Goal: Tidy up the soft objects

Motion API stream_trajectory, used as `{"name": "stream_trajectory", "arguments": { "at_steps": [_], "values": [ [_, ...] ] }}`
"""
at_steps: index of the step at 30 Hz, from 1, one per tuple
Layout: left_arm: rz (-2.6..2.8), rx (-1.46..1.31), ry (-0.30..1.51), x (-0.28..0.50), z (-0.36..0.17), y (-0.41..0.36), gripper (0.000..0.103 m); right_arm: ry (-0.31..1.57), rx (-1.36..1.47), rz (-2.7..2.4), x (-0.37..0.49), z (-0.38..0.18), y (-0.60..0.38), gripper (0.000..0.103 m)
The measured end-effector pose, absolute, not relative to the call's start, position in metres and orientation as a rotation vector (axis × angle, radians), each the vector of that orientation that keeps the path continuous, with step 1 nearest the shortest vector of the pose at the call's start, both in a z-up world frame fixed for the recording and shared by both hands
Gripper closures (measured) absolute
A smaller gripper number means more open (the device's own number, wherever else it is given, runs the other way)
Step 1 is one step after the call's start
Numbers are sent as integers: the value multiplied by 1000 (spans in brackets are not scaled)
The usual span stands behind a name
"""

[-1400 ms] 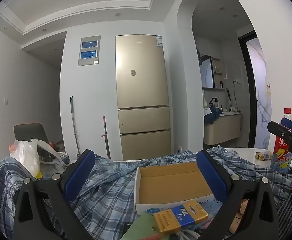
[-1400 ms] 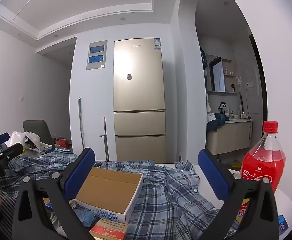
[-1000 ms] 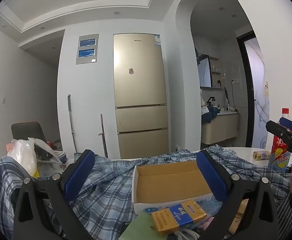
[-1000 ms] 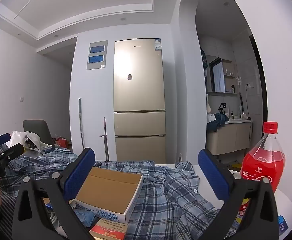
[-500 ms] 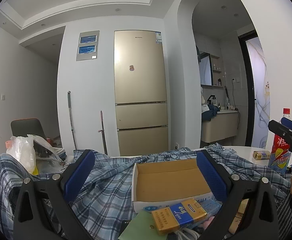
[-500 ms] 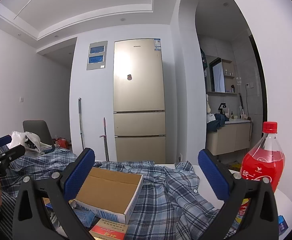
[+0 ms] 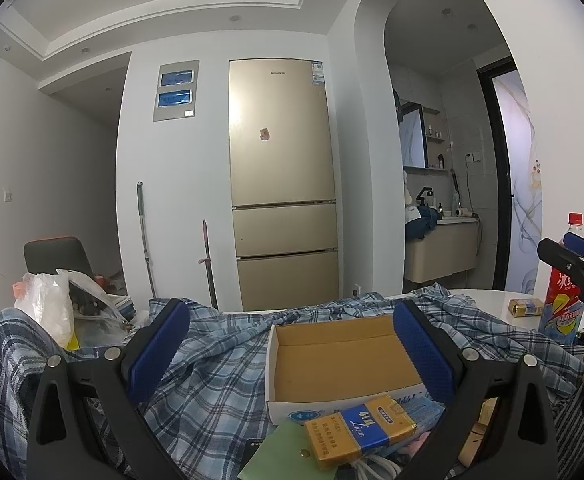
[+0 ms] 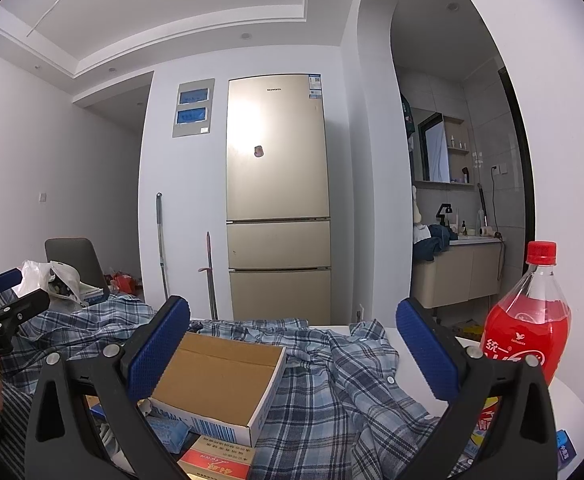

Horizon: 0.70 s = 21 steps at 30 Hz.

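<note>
Your left gripper is spread wide, nothing between the blue pads; it hangs over the plaid shirt and the near edge of the open cardboard box. Your right gripper is just as wide apart and empty, above the same shirt, box at its left finger. The shirt lies crumpled across the white table, wrapped around the box's left, far and right sides. A yellow-blue pack sits just near of the box. A red soda bottle stands upright at right, beside the shirt's right edge. A white plastic bag sits far left.
</note>
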<state>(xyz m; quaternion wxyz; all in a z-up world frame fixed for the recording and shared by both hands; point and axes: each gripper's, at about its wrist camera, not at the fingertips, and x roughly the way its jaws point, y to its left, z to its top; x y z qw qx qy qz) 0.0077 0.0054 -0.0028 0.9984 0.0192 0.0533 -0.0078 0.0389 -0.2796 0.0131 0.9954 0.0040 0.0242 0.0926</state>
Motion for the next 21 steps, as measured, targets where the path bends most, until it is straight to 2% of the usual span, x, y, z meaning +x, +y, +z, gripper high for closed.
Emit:
{"name": "stream_trajectory", "arguments": {
  "at_steps": [21],
  "values": [
    [-14,44,102,6,1,6,0,49,8,185,39,14,-280,0]
  ]
}}
